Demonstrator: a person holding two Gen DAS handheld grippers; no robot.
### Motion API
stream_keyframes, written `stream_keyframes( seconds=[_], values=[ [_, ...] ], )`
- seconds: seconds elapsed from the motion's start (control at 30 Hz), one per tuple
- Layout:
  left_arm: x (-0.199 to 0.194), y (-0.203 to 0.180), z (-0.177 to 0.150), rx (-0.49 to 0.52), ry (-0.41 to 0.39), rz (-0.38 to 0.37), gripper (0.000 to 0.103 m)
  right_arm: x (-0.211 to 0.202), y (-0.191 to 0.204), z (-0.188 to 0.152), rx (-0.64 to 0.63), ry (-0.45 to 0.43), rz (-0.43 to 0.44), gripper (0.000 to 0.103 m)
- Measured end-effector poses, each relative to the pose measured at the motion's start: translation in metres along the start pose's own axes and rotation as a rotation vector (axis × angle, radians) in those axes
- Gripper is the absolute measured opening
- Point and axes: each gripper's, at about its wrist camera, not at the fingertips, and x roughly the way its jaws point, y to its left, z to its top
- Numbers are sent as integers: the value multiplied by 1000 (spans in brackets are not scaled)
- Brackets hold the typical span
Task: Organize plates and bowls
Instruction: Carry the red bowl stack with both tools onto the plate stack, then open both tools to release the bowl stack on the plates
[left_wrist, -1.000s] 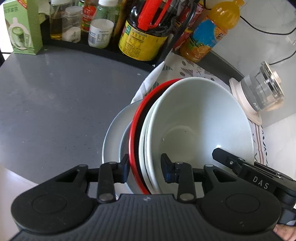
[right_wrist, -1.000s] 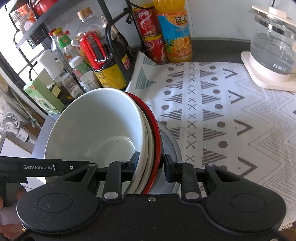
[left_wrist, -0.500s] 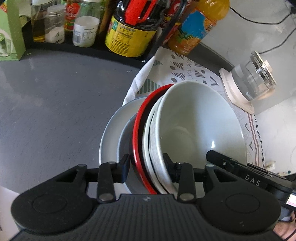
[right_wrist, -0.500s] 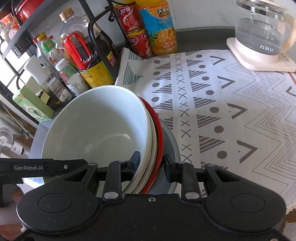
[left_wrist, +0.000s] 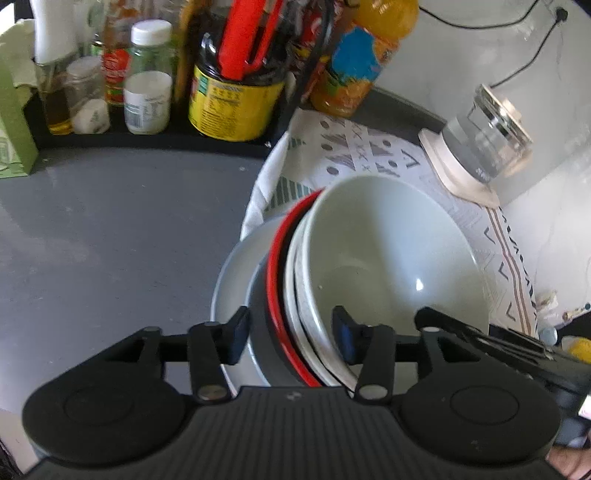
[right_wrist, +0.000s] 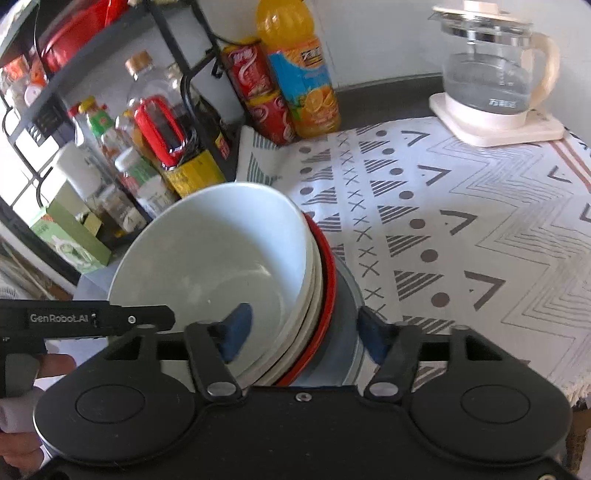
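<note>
A stack of nested bowls rests on a grey plate (left_wrist: 229, 277) at the edge of the patterned cloth (right_wrist: 443, 221). The white bowl (left_wrist: 388, 258) (right_wrist: 214, 266) is on top, over a second white one, a red bowl (left_wrist: 275, 266) (right_wrist: 328, 266) and a grey bowl (left_wrist: 258, 295). My left gripper (left_wrist: 290, 332) straddles the stack's near rim, jaws opening, pads just off the bowls. My right gripper (right_wrist: 304, 334) straddles the opposite rim, also opening, with clear gaps on both sides. Each gripper's body shows at the edge of the other's view.
A black rack with sauce bottles (left_wrist: 232, 99) and jars stands behind the grey counter (left_wrist: 110, 240). An orange juice bottle (right_wrist: 303, 85) and red cans stand at the back, a glass kettle (right_wrist: 487, 74) on its base at the far right, and a green box (right_wrist: 70, 243) at the left.
Both grippers' jaws have spread away from the stack's rims, the right one much wider. Both views have rolled slightly, and the stack stays in place.
</note>
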Motion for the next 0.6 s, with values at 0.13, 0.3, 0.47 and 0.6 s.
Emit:
stream_keyframes(
  seconds=[0.13, 0.3, 0.47, 0.6],
  values=[
    [-12, 2, -4, 4, -39, 11, 72, -16, -3, -7, 32, -64, -28, 92],
    [-33, -1, -14, 27, -93, 24, 88, -43, -3, -20, 62, -123, -76, 103],
    [-62, -8, -28, 42, -127, 12, 98, -73, 3, -36, 55, -164, -129, 103],
    [-80, -15, -43, 89, -148, 20, 103, -95, 4, -47, 73, -204, -155, 103]
  ],
)
